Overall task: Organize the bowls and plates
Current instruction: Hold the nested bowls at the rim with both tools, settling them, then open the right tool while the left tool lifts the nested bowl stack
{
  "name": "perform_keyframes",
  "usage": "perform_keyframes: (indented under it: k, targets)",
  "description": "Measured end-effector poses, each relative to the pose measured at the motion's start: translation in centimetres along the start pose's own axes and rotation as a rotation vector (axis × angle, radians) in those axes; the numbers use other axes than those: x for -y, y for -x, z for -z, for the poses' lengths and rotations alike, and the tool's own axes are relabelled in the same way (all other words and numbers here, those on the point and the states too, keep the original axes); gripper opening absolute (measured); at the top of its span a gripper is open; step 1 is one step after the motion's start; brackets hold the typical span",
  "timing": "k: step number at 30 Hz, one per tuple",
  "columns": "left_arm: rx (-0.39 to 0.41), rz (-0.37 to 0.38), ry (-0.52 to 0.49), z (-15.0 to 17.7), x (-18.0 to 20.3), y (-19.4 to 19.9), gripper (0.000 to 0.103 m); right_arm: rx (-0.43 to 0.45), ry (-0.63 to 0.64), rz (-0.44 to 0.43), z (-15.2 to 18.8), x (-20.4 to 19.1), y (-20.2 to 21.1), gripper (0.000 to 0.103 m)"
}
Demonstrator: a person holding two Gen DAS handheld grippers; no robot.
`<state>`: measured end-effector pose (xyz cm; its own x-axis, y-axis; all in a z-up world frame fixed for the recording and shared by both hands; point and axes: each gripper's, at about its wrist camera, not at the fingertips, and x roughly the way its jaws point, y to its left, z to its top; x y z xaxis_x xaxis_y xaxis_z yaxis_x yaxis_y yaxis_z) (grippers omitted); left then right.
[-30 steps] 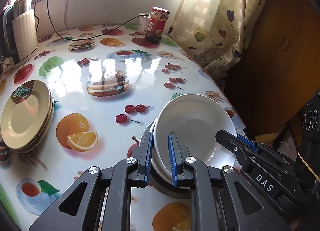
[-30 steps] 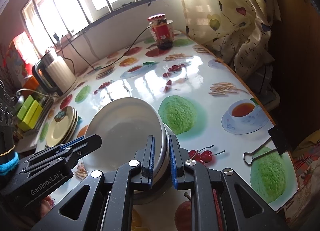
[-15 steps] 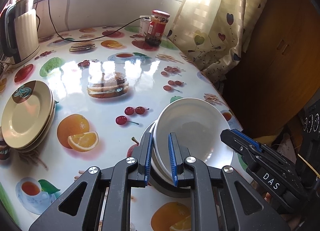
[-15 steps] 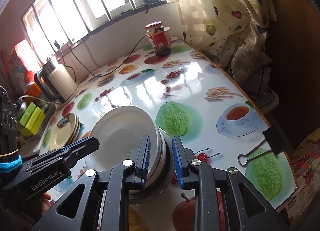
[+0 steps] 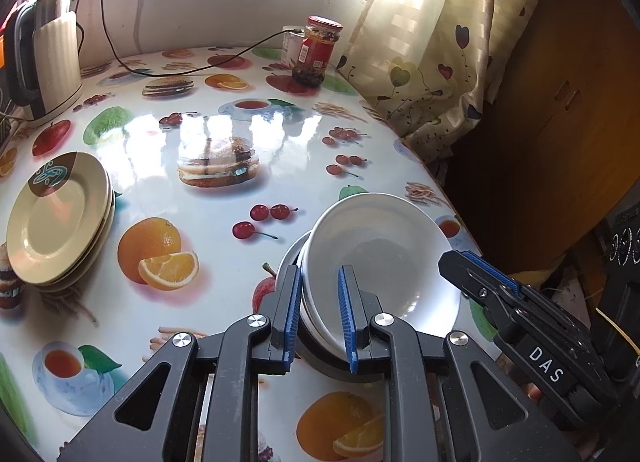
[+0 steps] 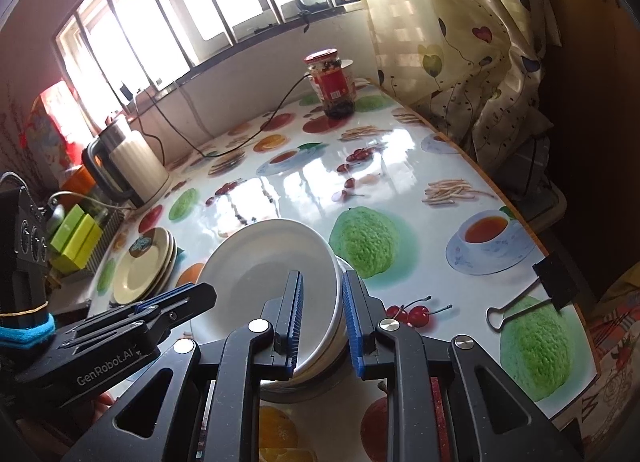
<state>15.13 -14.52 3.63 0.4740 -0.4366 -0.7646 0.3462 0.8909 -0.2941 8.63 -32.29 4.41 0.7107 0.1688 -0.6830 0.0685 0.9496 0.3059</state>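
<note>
**Worktop** [image 5: 208, 130]: glossy, fruit-printed oilcloth; carries both stacks.

**Stack of beige round plates** [image 5: 56, 222]: flat, at the worktop's left side, well apart from the bowls, nothing between. Probably the marker for where crockery gathers.

**Stack of white round ceramic bowls** [image 5: 380, 246]: at the near edge, top bowl tilted, between the two tools. The plates lie to its left and a little farther off, so any carry that way would be led by the left hand, which is the nearer.

**Left tongs** [image 5: 320, 272]: clamped across the bowls' left rim, one pad inside, one outside.

**Right tongs** [image 6: 323, 276]: astride the opposite rim; jaws have just been opening slightly, rim between them; whether the pads bite cannot be told.
</note>
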Motion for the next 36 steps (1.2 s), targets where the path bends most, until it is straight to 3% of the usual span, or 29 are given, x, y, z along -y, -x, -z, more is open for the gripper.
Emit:
perform_keyframes:
  k: [22,28,36]
  targets:
    - [0.029,0.014,-0.007,0.4,-0.1,0.8,0.021,0.017,-0.004,0.014,-0.2,0.3,0.3,0.023]
    - [0.066,0.015,-0.001,0.6,-0.5,1.9,0.021,0.046,-0.031,0.033,-0.2,1.1,1.2,0.035]
    - [0.141,-0.002,-0.031,1.3,-0.7,3.9,0.022,0.097,-0.051,0.026,0.3,2.2,2.9,0.041]
